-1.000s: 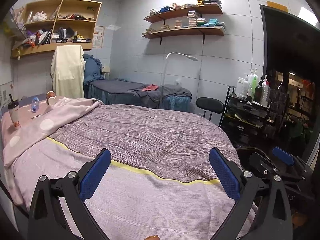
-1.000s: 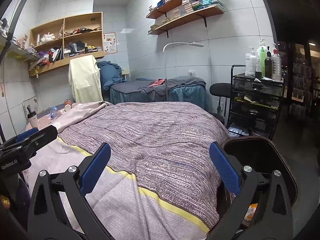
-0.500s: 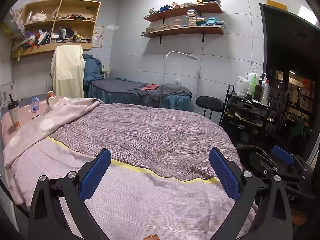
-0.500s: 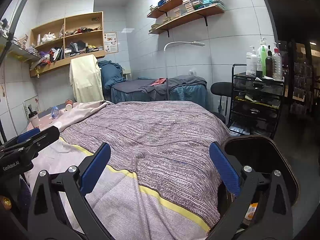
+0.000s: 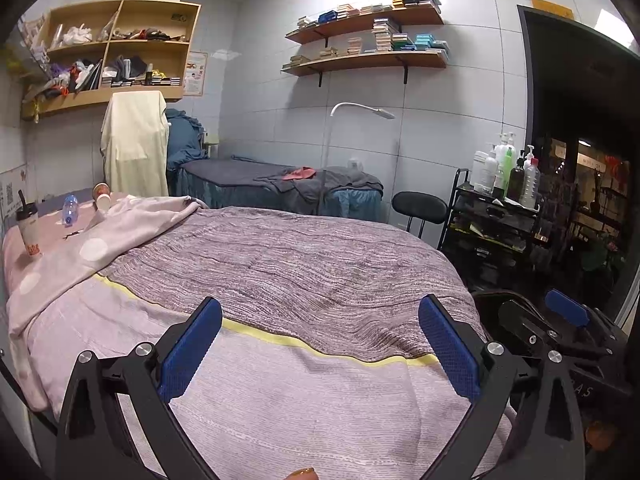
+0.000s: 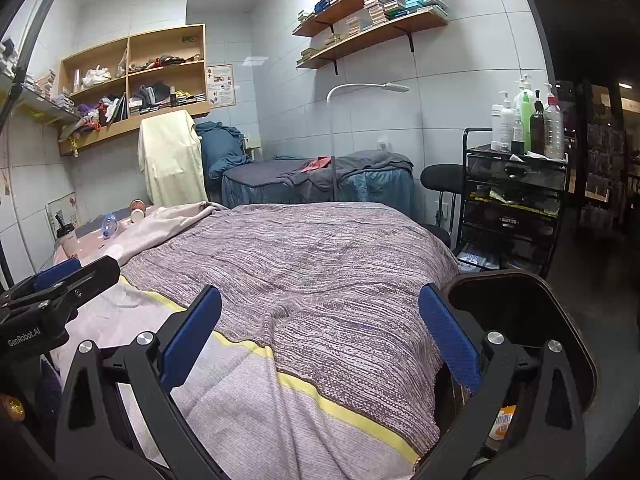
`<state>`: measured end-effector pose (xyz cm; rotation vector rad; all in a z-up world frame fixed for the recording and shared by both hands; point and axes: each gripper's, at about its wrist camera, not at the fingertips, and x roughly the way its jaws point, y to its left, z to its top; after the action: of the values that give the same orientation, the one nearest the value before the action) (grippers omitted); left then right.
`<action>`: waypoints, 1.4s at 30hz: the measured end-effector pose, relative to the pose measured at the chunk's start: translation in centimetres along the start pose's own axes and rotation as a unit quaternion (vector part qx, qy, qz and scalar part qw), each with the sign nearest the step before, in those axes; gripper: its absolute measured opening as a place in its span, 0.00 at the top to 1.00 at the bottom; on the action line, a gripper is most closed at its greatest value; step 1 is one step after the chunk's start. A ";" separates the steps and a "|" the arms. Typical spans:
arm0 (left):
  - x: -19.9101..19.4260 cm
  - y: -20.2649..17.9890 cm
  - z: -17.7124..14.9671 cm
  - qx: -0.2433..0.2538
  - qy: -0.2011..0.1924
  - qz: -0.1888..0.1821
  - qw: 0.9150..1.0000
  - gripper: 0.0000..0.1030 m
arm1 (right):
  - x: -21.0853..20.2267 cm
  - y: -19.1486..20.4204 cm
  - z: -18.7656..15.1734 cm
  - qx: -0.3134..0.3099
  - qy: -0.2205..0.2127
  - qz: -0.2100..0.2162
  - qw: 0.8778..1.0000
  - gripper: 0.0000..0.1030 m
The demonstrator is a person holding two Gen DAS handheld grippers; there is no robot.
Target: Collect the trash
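Both grippers hovering wide open and empty over the bed [image 5: 280, 264], approach step.
Left gripper [image 5: 320, 350] and right gripper [image 6: 320, 350] holding nothing; trash sitting at 10 o'clock: cup [image 5: 29, 228], bottle [image 5: 70, 210]. Next probably calls for reaching far-left; bin [image 6: 528, 312] at 4 o'clock.

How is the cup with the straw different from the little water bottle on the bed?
The cup with the straw stands upright; the water bottle lies on its side. The cup is pale and you cannot see through it, with orange print low down; the bottle is clear and bluish. The cup looks bigger than the bottle. Both sit on the pink sheet at the far end of the bed.
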<state>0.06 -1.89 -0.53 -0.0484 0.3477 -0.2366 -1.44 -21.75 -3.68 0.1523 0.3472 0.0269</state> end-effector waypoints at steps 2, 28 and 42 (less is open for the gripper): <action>0.0 0.0 0.0 0.001 0.000 0.000 1.000 0.06 | 0.0 0.0 0.0 0.001 0.000 0.000 1.000 0.06; 0.3 -0.1 -0.3 0.007 -0.003 -0.001 1.000 0.06 | 0.0 -0.2 -0.1 0.004 0.003 -0.002 1.000 0.06; 0.5 -0.5 -0.4 0.012 0.013 -0.013 1.000 0.06 | -0.3 -0.3 -0.3 0.009 0.003 -0.007 1.000 0.06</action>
<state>0.24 -2.46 -1.03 -0.0257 0.3706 -0.2677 -1.82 -22.06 -3.88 0.1676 0.3553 0.0108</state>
